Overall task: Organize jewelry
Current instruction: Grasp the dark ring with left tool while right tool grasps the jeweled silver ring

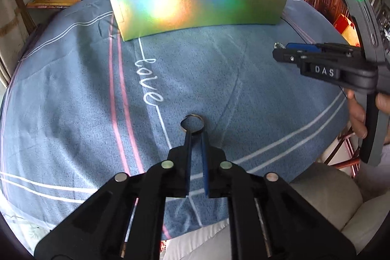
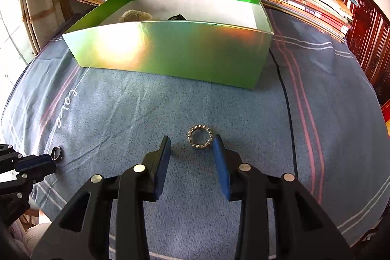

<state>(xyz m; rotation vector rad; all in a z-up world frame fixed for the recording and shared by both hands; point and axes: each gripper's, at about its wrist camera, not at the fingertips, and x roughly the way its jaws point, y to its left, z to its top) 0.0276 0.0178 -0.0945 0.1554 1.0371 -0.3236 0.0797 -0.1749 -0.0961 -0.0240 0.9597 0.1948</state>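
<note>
Right gripper (image 2: 192, 148) open, studded ring (image 2: 200, 139) lying flat between its fingertips, mid-frame. Left gripper (image 1: 195, 132) pinches plain ring (image 1: 192, 123); green box (image 2: 170, 50) beyond.

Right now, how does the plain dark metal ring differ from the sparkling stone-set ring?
The plain dark metal ring is smooth and pinched by the left gripper; the sparkling stone-set ring is studded and lies free on the blue cloth between the right gripper's open fingers. Both are outside the green box.
</note>
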